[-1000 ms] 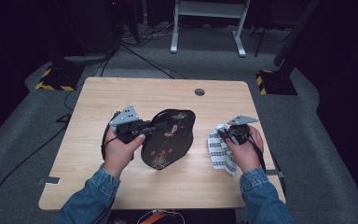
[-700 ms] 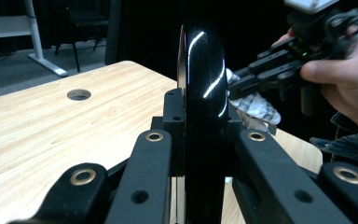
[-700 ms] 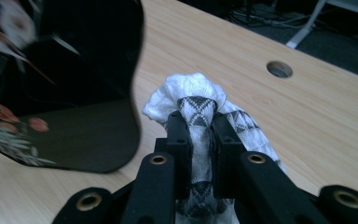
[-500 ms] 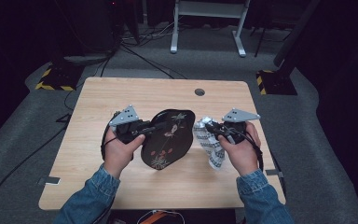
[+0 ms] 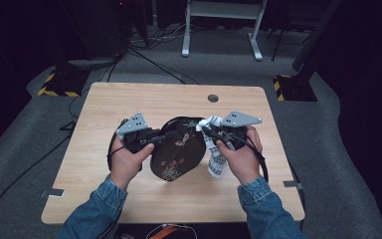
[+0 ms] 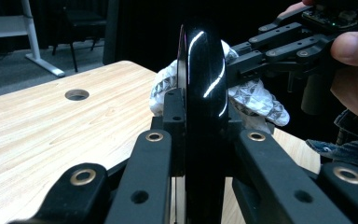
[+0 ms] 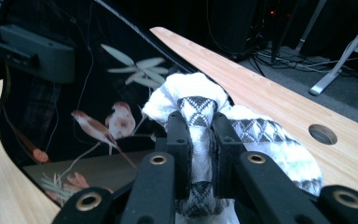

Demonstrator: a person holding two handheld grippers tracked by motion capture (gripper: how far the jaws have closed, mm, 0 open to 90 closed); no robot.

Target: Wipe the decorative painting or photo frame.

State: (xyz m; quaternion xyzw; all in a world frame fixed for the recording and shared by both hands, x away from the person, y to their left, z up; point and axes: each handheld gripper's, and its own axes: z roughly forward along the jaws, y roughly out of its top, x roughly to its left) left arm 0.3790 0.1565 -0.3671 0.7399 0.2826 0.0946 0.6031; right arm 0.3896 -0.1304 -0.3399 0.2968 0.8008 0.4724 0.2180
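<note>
- High view: a black lacquered tray (image 5: pixel 176 154) sits at the middle of the wooden counter (image 5: pixel 104 109), tipped up on edge. Its long axis runs from the near edge of the counter up and away toward the far right, and its painted face is turned toward the right hand.
- Left gripper (image 5: pixel 171 135): its fingers are closed on the tray's rim at the upper left. In the left gripper view the rim (image 6: pixel 205 116) stands upright as a narrow glossy band between the two black fingers.
- Right gripper (image 5: pixel 206 130): its fingers are clamped on a white patterned cloth (image 5: pixel 218 162). The bunched top of the cloth is at the tray's upper right edge, and the rest hangs down along the tray's right side.
- Right gripper view: the cloth (image 7: pixel 198 112) is pinched between the fingers and pressed close to the tray's painted face, where birds and leaves (image 7: pixel 107 123) are drawn.
- Change from a second ago: the right hand and its cloth were then lying on the counter well to the right of the tray. Now they have risen and come left to the tray's edge.
- Tray and left hand are placed as they were before.
</note>
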